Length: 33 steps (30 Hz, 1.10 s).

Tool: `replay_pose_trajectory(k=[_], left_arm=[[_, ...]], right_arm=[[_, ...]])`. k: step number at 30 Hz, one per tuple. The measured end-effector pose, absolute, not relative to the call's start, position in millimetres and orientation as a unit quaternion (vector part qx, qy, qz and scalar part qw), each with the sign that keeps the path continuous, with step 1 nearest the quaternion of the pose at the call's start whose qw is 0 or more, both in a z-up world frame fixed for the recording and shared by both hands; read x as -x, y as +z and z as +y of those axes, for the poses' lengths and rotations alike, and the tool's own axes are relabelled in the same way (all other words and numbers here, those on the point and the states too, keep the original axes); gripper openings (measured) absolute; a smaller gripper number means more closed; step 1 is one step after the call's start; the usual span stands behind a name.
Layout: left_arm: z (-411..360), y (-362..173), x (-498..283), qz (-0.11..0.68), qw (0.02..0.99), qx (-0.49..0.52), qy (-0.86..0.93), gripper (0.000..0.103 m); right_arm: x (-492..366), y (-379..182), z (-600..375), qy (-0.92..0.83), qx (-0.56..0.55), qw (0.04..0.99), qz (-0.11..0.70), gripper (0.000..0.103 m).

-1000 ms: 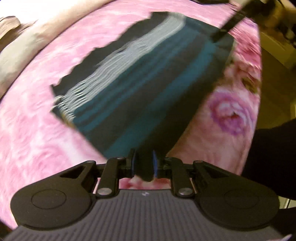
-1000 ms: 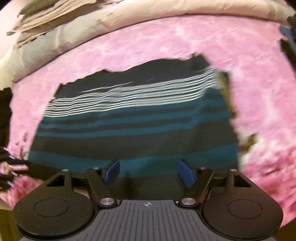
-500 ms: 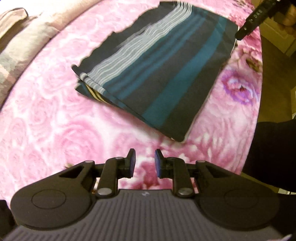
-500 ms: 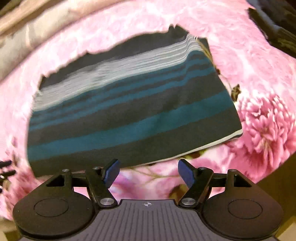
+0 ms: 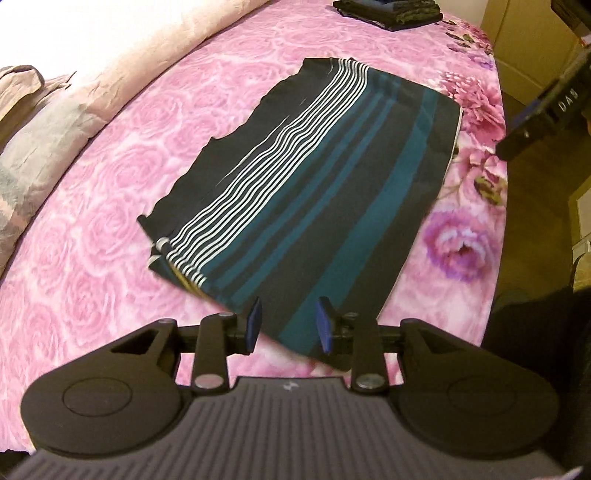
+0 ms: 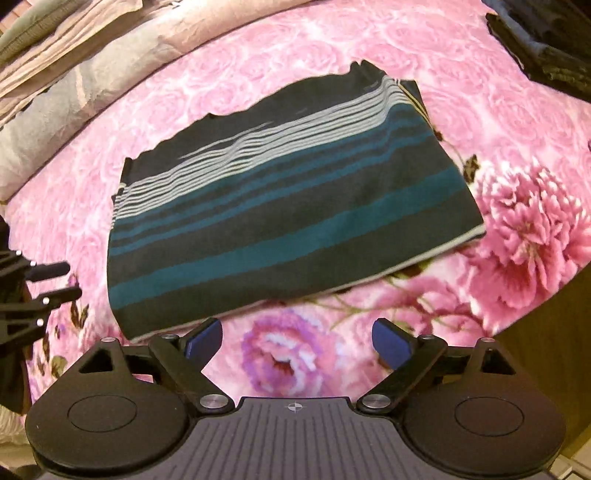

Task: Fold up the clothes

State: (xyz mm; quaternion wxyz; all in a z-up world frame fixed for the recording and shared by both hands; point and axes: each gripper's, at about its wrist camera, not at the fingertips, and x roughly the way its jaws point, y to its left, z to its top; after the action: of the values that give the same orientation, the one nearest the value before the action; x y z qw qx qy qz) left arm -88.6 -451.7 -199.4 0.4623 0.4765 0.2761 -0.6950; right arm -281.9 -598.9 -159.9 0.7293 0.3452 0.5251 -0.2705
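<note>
A folded garment, dark with teal bands and thin white stripes, lies flat on the pink floral bedspread. My left gripper hovers above its near corner. Its jaws are opening, and the blue pads stand clear of the cloth. In the right wrist view the same garment lies just beyond my right gripper. That gripper's jaws are opening wide over the bare bedspread with nothing between them. Part of the right gripper's body shows at the right edge of the left wrist view. The left gripper's fingers show at the left edge of the right wrist view.
A stack of dark folded clothes sits at the far corner of the bed. A rolled pale quilt runs along the far side. The bed's edge and the wooden floor lie to the right.
The left gripper let go of the garment's near edge, rose and opened. The right gripper backed away and widened. The garment now lies flat and still.
</note>
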Motion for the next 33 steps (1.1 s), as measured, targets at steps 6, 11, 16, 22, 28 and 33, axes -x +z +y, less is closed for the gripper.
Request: replay_pose_trajectory(k=[6,11,16,22,28,33], left_arm=[[-457,-196,119,0.266,0.449,-0.497,-0.693,0.030],[-460,-190,139,0.256,0.443,-0.510,-0.692,0.033],[-460,-186,144,0.241,0.439,-0.521,-0.691,0.035],[-449,-194,121,0.190,0.431,-0.553,-0.688,0.038],[-434,-227,60,0.036,0.385,-0.613,-0.689,0.069],[-437,-273,12,-0.094,0.315,-0.638,-0.696,0.069]], right_arm=[[299,-158,-608,-0.259,-0.344,0.736,0.523,0.091],[310,-160,-615,-0.253,-0.351,0.738,0.518,0.091],[315,-163,-617,-0.247,-0.354,0.740,0.516,0.091],[296,-157,-595,-0.225,-0.283,0.764,0.535,0.091],[242,-149,-526,-0.163,-0.105,0.809,0.554,0.091],[188,-176,-468,-0.144,-0.060,0.813,0.561,0.091]])
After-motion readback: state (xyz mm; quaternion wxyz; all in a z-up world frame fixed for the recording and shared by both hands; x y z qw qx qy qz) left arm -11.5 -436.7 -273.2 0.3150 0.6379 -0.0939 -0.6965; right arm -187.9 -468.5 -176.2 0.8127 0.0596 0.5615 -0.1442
